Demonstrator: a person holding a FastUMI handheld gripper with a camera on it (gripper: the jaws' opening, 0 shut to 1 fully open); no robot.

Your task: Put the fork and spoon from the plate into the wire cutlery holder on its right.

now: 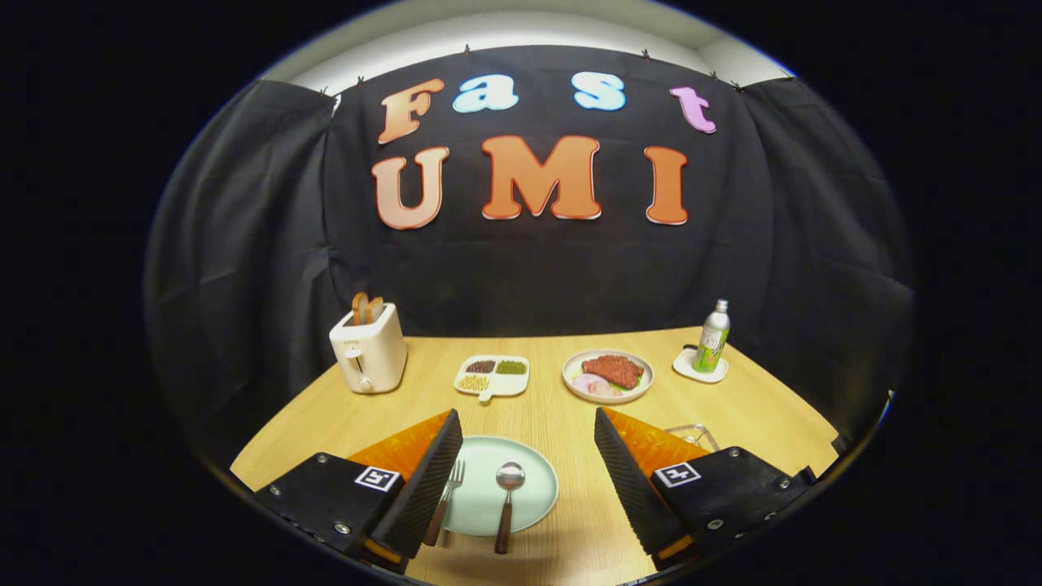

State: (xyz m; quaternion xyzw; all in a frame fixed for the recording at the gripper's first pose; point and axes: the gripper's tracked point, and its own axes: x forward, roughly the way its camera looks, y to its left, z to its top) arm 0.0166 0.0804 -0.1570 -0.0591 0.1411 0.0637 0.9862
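A pale green plate (533, 488) lies on the wooden table between my two fingers. On it rest a fork (445, 500) and a spoon (506, 505), both with brown handles pointing toward me; the fork lies close beside the left finger. My gripper (529, 427) hovers above the plate, open wide, with nothing between its fingers. The wire cutlery holder (693, 435) peeks out just behind the right finger, mostly hidden by it.
Farther back stand a white toaster (368, 352) with bread in it, a divided dish of beans (492, 377), a plate of meat (608, 376) and a bottle (713, 338) on a white coaster. The black cloth wall closes the table's far side.
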